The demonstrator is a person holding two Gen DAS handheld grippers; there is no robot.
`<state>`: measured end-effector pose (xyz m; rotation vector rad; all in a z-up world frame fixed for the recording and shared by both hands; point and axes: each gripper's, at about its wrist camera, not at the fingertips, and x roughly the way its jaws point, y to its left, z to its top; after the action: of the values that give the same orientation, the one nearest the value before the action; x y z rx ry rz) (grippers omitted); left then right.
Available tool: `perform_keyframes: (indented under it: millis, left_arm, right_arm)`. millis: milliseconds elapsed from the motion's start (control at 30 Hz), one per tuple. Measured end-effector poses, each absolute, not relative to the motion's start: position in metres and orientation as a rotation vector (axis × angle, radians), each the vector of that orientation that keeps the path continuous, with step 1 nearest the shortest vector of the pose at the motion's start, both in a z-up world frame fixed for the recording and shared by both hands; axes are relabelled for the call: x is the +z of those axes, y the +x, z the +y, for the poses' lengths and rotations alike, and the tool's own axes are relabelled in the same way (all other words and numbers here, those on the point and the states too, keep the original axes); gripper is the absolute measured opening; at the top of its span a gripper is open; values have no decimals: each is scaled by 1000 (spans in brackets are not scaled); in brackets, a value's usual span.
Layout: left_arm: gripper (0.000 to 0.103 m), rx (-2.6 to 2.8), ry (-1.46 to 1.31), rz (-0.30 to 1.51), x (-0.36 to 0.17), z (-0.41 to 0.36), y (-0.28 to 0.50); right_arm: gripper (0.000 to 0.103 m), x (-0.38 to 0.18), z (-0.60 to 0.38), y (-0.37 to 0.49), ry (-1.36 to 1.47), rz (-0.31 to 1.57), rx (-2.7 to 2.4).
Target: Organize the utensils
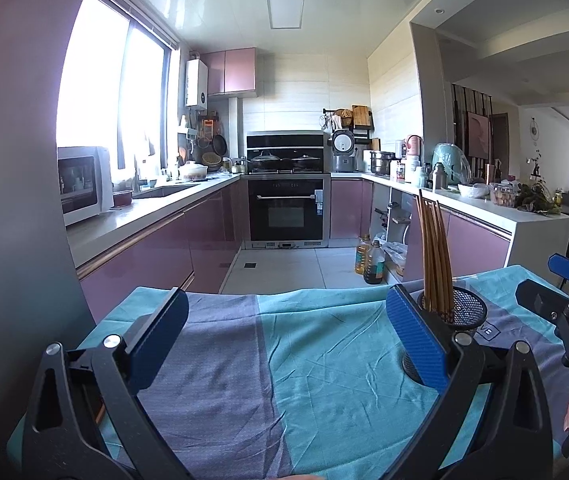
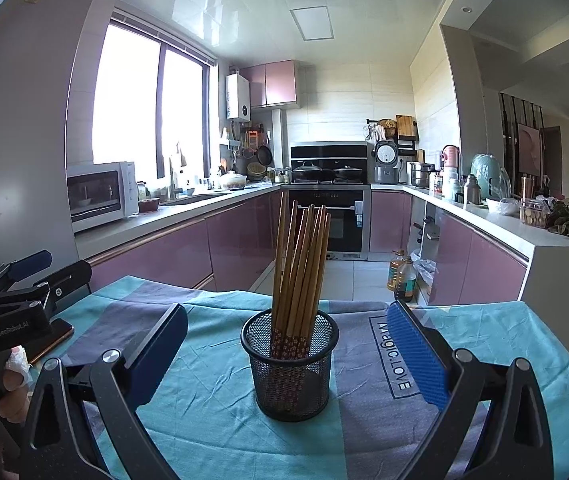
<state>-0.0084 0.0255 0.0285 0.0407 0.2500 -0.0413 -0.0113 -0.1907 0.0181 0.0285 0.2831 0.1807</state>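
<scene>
Chopsticks (image 2: 298, 268) stand in a bunch inside a black mesh cup (image 2: 290, 364); their patterned ends are down in the cup and their plain ends lean up and a little to the right; the cup sits upright on the tabletop (image 2: 212, 396), which wears a blue and grey cloth (image 1: 292, 364); no loose chopsticks show on the cloth, so the sorting looks done or close to done.

The right hand-held gripper (image 2: 290, 344) is wide open with nothing in it; its two blue fingers sit one on each side of the cup, apart from it. The left hand-held gripper (image 1: 284, 340) is wide open too and holds nothing; the cup is just past its right finger in the left wrist view, and bare cloth lies between the fingers.

If the cup needs moving, my guess is the right one should do it; come in low and level so the pads meet the cup wall and not the sticks; squeeze slowly, for thin mesh may bend or slip; keep the cup upright, or the tall sticks could tip it or spill out. The left one should stay off to the side.

A kitchen with pink cupboards (image 2: 172, 256) and an oven (image 2: 344, 220) lies beyond.
</scene>
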Motion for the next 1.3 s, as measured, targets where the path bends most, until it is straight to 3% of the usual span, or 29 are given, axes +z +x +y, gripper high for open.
perform_keyframes:
  millis: [1300]
  left_arm:
    - [97,-34,38,254,30,25,-10]
  right_arm:
    - [97,19,-196,-10,39,281,173]
